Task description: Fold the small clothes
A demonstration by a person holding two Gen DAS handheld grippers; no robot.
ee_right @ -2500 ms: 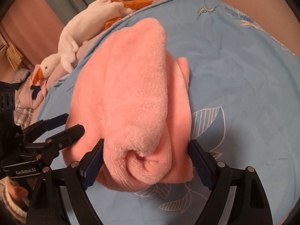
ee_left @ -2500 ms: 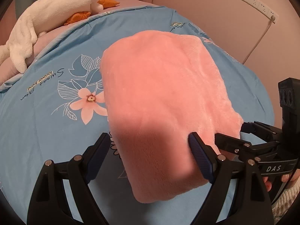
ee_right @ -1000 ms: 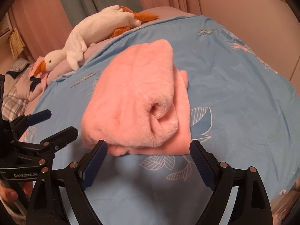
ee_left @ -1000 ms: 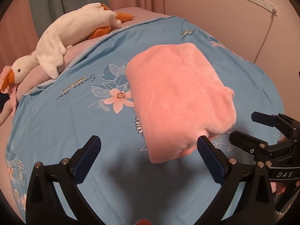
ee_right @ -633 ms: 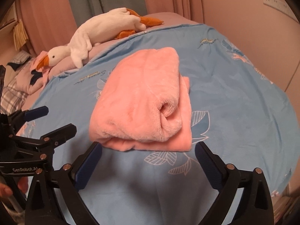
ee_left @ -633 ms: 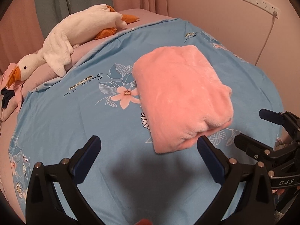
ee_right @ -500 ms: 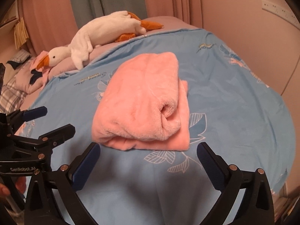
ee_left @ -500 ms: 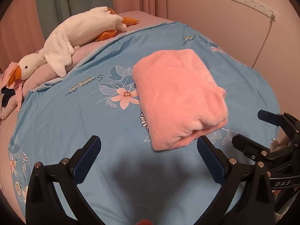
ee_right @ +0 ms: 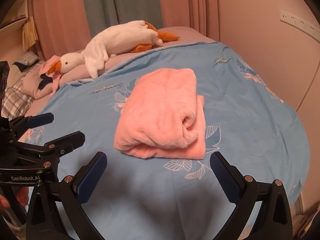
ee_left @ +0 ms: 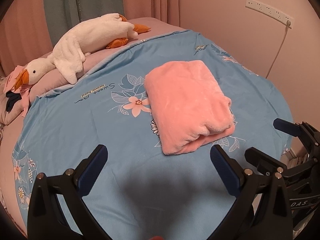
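A pink fleece garment [ee_left: 186,104] lies folded into a thick rectangle on the blue floral bedspread [ee_left: 90,120]. It also shows in the right wrist view [ee_right: 162,116], with a rolled edge facing me. My left gripper [ee_left: 158,156] is open and empty, held back from the garment's near edge. My right gripper [ee_right: 158,162] is open and empty, also short of the garment. Each gripper shows in the other's view: the right one [ee_left: 264,140] at the right edge, the left one [ee_right: 58,128] at the left edge.
A white plush goose [ee_left: 80,40] lies on a pink pillow along the far side of the bed. More pillows and clothes [ee_right: 20,92] sit at the far left. A wall with a power strip [ee_left: 269,13] and cord runs along the right.
Both grippers have pulled back and up from the folded garment, which they straddled 2.5 s ago. The garment now lies free on the bed and looks smaller in both views.
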